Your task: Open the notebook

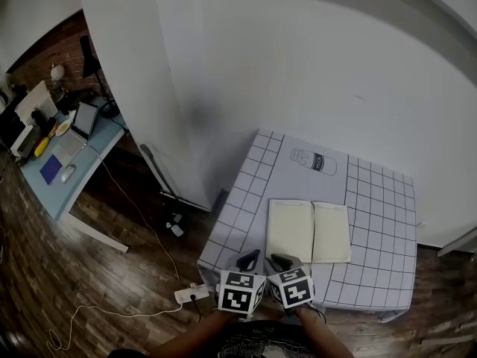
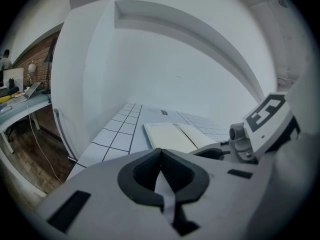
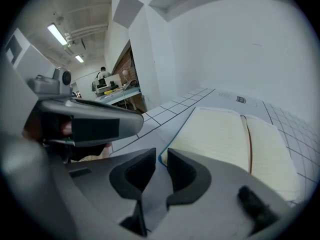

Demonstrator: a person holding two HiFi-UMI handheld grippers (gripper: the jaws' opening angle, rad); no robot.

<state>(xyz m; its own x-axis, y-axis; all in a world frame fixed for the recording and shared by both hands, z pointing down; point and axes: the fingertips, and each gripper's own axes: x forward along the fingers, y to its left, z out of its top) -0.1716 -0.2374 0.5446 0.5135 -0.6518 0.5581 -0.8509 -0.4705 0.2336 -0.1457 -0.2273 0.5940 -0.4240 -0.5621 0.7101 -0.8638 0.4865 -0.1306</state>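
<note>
The notebook [image 1: 308,231] lies open on the checked table [image 1: 373,200], cream pages up, with a thin red ribbon along its spine. It also appears in the left gripper view [image 2: 172,136] and the right gripper view [image 3: 225,134]. Both grippers hover at the table's near edge, side by side. My left gripper [image 1: 250,259] [image 2: 160,151] is shut, its jaws meeting with nothing between them. My right gripper [image 1: 282,261] [image 3: 161,156] stands open by a narrow gap. The notebook's blue-edged near left corner shows just past that gap, and the pads do not press on it.
A milk carton drawing [image 1: 313,160] is printed on the cloth behind the notebook. A white wall rises close behind the table. To the left, a blue desk [image 1: 67,192] carries a laptop and clutter. A power strip [image 1: 191,294] with cables lies on the wooden floor.
</note>
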